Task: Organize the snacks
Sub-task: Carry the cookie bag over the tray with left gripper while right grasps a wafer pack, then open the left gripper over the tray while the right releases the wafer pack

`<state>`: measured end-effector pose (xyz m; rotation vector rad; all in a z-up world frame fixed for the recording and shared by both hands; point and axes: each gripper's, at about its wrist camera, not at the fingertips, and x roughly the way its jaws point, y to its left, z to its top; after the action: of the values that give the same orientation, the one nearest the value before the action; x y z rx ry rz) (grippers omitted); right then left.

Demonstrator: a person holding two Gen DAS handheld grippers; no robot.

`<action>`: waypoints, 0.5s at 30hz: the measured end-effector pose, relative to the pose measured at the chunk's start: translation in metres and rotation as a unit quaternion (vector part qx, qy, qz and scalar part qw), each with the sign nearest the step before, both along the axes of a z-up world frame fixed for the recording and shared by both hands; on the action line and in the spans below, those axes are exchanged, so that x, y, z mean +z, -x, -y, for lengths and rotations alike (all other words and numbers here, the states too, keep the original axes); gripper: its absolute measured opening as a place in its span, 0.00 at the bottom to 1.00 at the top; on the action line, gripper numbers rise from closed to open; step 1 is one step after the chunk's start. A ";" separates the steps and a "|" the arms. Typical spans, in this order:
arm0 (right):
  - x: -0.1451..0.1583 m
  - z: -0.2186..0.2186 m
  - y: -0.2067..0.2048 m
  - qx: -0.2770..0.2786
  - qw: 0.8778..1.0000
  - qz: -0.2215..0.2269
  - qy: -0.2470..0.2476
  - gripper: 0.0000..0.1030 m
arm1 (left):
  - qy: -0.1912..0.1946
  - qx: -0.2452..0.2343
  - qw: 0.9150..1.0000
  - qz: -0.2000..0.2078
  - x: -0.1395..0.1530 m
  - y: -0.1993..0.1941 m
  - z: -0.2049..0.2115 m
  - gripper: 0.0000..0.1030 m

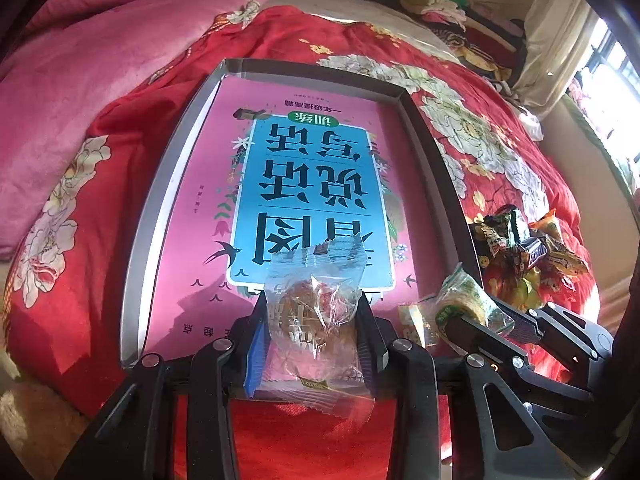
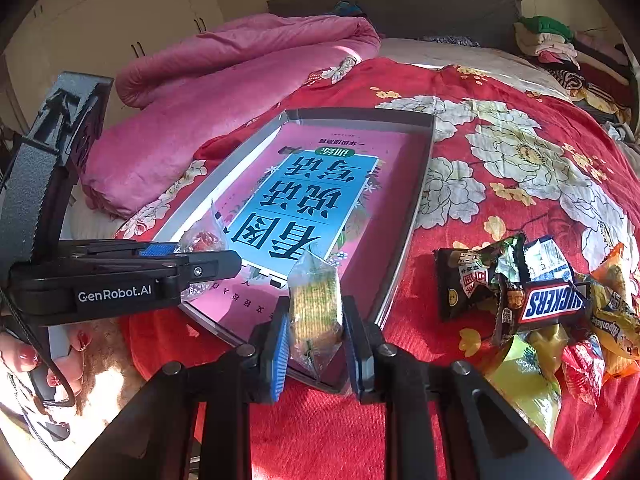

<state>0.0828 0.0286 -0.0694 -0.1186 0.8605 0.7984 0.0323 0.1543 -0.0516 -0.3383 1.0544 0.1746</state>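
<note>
Setting: a bed [image 2: 500, 208] under a red flowered quilt is carrying a shallow grey tray [image 2: 420, 184], with a rolled pink blanket [image 2: 240, 64] lying beyond it.
Tray: it is holding a pink book [image 1: 200, 216] with a blue title panel, which is covering nearly the whole floor of the tray.
Left gripper [image 1: 312, 320]: it is clamping a clear-wrapped brown cake [image 1: 316, 308] between its pads, the packet standing upright over the tray's near edge.
Right gripper [image 2: 316, 324]: it is squeezing a green-wrapped biscuit [image 2: 316, 300] edge-on between its blue pads, hanging above the tray's near corner, just beside the left gripper.
Contact: whether either packet is touching the book cannot be told from these views.
Snack pile [image 2: 552, 308]: loose sweets are lying on the quilt just outside the tray's right wall, a Snickers bar [image 2: 554, 302] sitting on top among dark, yellow and orange wrappers.
Hand [image 2: 48, 356]: fingers with red nails are wrapping the left gripper's handle at the lower left of the right wrist view.
Background: folded clothes [image 2: 544, 36] are stacked at the far right of the bed, and pale wardrobe doors [image 2: 120, 20] are standing behind the blanket.
</note>
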 end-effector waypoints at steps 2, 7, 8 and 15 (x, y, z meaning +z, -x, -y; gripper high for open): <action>0.000 0.000 0.000 0.001 1.000 0.000 0.001 0.25 | -0.001 -0.001 1.000 -0.001 0.000 0.000 0.001 0.39; 0.000 0.001 0.000 -0.001 1.000 -0.003 0.001 0.25 | -0.003 -0.004 1.000 0.000 -0.001 -0.001 0.003 0.39; 0.000 0.002 0.000 -0.002 1.000 -0.004 0.000 0.25 | -0.002 -0.005 1.000 0.000 -0.001 -0.001 0.003 0.39; 0.002 0.008 0.001 -0.007 1.000 0.001 0.000 0.25 | -0.004 -0.010 1.000 0.001 0.000 -0.002 0.006 0.40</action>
<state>0.0821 0.0207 -0.0674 -0.1139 0.8587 0.7841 0.0338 0.1479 -0.0519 -0.3198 1.0549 0.1605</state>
